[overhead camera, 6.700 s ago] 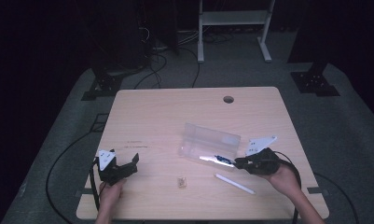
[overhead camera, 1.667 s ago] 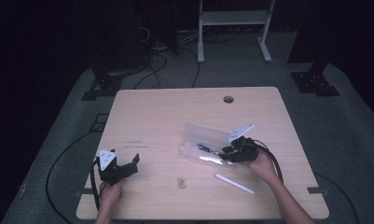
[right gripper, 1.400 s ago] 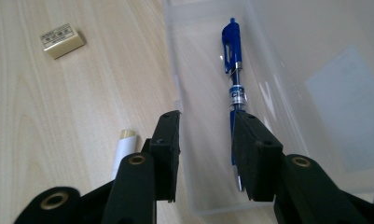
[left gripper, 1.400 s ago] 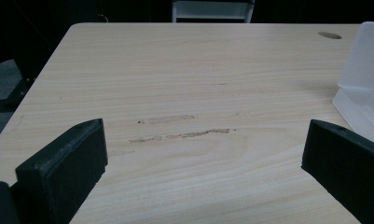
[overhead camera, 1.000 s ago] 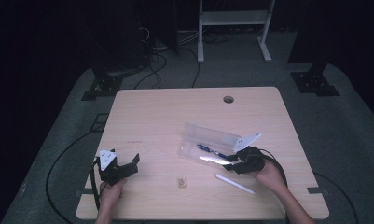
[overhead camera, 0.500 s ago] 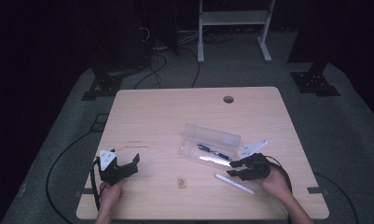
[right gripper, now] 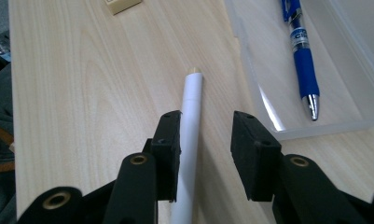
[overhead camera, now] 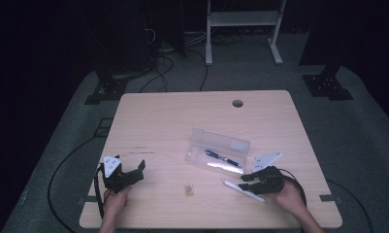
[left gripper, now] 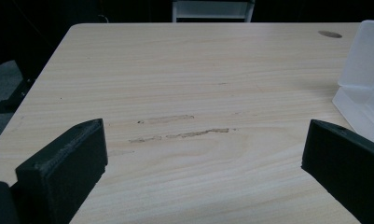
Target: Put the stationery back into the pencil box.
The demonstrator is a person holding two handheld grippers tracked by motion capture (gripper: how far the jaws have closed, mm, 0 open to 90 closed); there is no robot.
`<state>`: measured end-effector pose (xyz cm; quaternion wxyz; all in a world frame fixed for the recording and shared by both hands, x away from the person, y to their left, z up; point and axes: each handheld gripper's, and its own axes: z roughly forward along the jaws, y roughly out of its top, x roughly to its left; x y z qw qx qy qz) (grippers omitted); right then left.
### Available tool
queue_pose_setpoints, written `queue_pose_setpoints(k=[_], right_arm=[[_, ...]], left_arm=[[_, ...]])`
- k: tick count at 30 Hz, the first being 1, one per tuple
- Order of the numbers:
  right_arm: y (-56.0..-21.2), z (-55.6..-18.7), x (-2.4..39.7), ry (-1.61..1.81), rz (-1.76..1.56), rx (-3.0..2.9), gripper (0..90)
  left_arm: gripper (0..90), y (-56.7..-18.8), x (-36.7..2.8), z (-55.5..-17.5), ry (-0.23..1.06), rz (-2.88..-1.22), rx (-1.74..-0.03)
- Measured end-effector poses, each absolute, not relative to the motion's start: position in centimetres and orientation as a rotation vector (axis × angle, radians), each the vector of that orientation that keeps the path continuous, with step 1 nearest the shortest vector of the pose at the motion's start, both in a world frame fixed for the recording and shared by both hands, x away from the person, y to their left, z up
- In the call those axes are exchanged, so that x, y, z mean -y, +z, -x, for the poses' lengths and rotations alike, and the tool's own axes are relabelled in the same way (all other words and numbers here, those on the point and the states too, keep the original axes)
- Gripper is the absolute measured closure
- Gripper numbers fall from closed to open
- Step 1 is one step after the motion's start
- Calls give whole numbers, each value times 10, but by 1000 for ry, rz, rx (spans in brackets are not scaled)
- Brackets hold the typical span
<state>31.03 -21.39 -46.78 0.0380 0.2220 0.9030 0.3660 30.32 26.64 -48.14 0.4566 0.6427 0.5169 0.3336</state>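
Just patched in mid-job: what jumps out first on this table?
The right claw stands open astride a white pen lying on the table, near the front right edge, jaws having just closed a little with the pen between them. Beside it lies a clear plastic case with a blue pen inside. The left claw rests open at front left.

Both grippers are black: the left gripper [overhead camera: 133, 173] and the right gripper [overhead camera: 246, 180] each carry a grey three-cornered plate and trail a black cable. Their fingers [right gripper: 168, 149] are blocky, with brass-coloured rivets at the joints.
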Motion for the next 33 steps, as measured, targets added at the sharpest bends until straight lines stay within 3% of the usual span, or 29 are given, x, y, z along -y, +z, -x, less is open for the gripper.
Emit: queue_pose_setpoints(k=[33], right_arm=[[-485, -296, 211, 1082, -650, -2788, 762]], left_arm=[[0, -481, -266, -303, 825, -1593, -1270]])
